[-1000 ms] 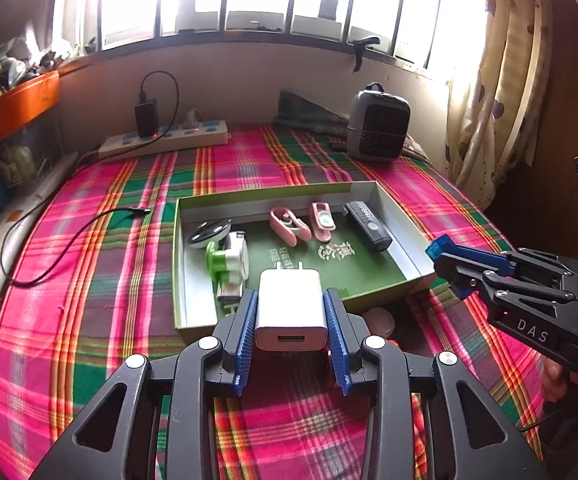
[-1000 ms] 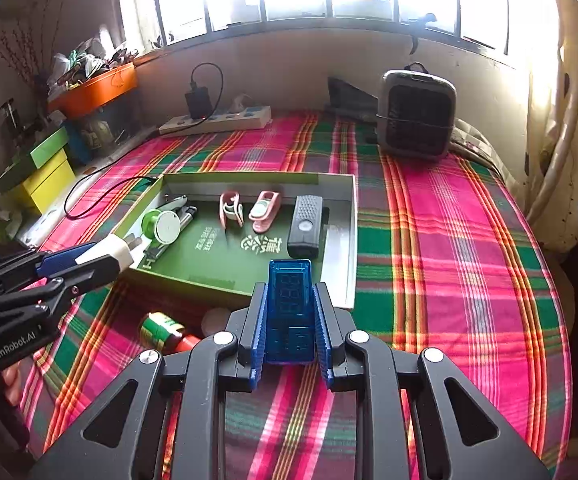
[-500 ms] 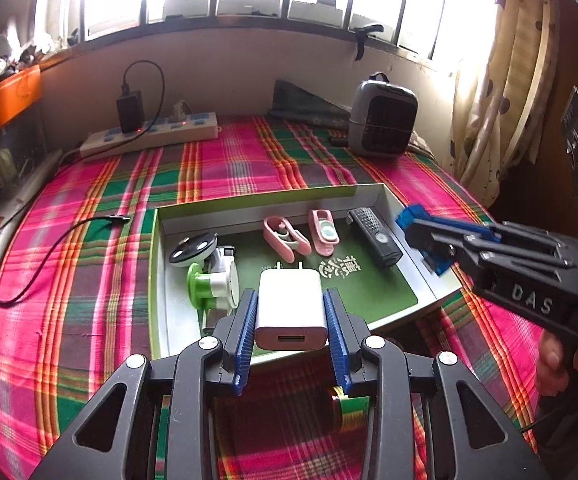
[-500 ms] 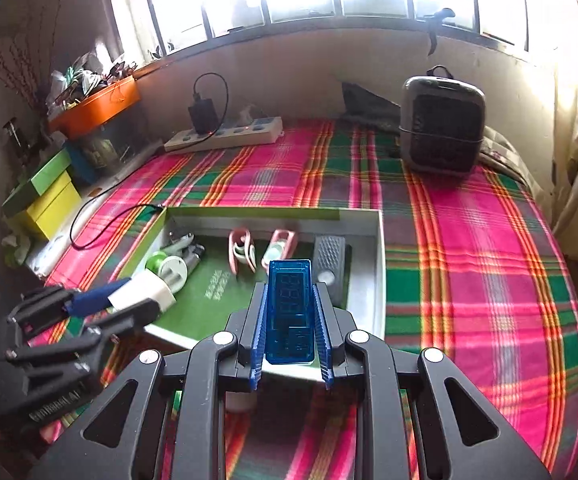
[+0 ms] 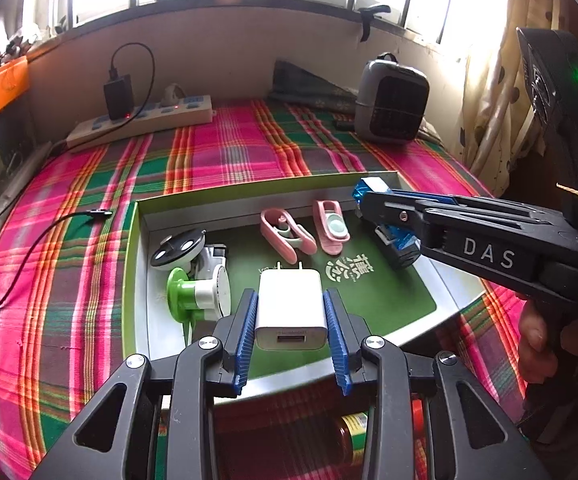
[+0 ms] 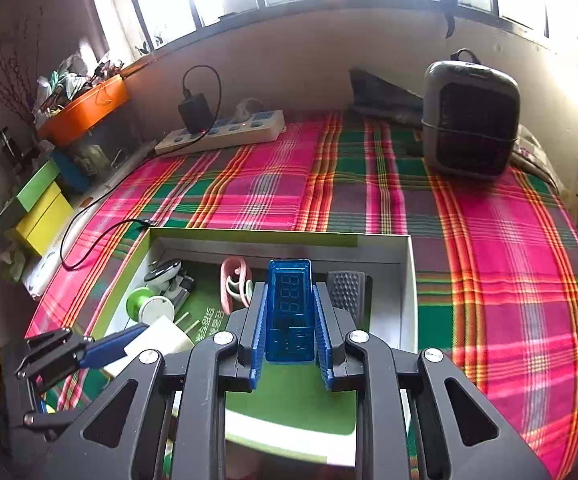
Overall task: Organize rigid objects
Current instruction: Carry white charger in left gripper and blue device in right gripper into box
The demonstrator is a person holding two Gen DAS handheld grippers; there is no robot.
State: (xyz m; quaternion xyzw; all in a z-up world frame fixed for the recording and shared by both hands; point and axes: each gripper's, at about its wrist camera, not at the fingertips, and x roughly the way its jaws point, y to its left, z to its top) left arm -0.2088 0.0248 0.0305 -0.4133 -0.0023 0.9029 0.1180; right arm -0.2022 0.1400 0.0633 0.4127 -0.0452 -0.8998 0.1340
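Plaid cloth (image 5: 89, 280), boxy white charger (image 5: 291, 308), ribbed claw (image 5: 291, 332).

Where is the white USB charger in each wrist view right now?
Left wrist view: white USB charger at lower centre, clamped in the left gripper over the green tray.
Right wrist view: charger at lower left, beside the green spool.
Shared landmark: grey heater at the far right of the bed.

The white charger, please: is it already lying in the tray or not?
Not in: the white charger is clamped between the left gripper fingers above the tray.
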